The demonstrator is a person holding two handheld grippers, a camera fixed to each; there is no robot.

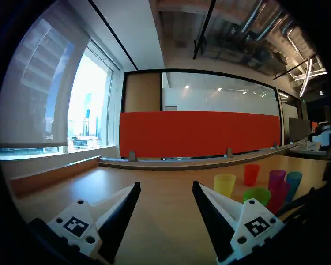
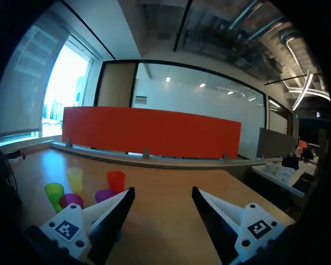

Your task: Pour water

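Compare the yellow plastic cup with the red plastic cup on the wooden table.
The yellow plastic cup is paler; the red plastic cup is darker. In the left gripper view, the yellow one stands nearer, the red one farther back. Both stand upright, tapered, on the wooden table.

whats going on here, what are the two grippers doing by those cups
A person holds two grippers low over a wooden desk. The left gripper and the right gripper are both open and grip nothing. A yellow cup, a red cup, a green cup, a purple cup and a teal cup stand grouped on the desk, untouched. Pouring has not begun.
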